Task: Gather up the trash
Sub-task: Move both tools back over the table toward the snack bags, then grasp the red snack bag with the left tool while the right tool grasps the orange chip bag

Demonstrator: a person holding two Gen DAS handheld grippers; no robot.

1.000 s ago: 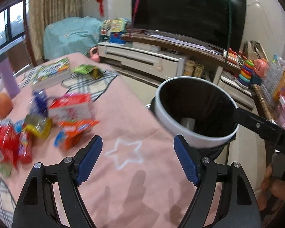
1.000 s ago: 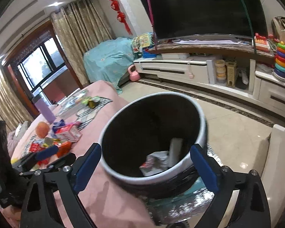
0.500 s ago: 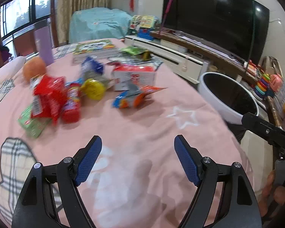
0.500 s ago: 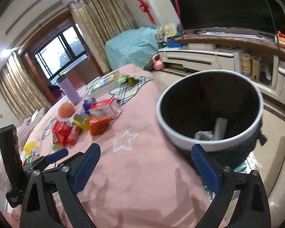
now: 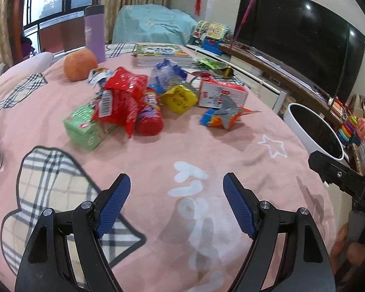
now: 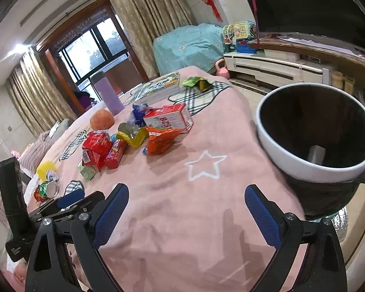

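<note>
the white trash bin point(image 6: 314, 131) stands upright, mouth up, at right of the right-wrist frame beside the pink table point(image 6: 206, 194), while left gripper point(image 5: 176, 203) and right gripper point(image 6: 186, 208), both released and empty, angle down over the cloth.

I see a pink cloth point(image 5: 158, 150) with white stars and grey-and-beige plaid patches. On it lie a red wrapper point(image 5: 120, 99), a green box point(image 5: 85, 127), a red tube point(image 5: 150, 115), a yellow packet point(image 5: 180, 97), an orange packet point(image 6: 161, 140) and a white-and-red carton point(image 5: 221, 93). An orange fruit point(image 5: 80, 64) sits by a lilac cup point(image 5: 95, 34). The bin point(image 6: 301, 168) past the cloth's edge is white outside with a black liner. My pads point(image 5: 114, 204) are blue on black.
</note>
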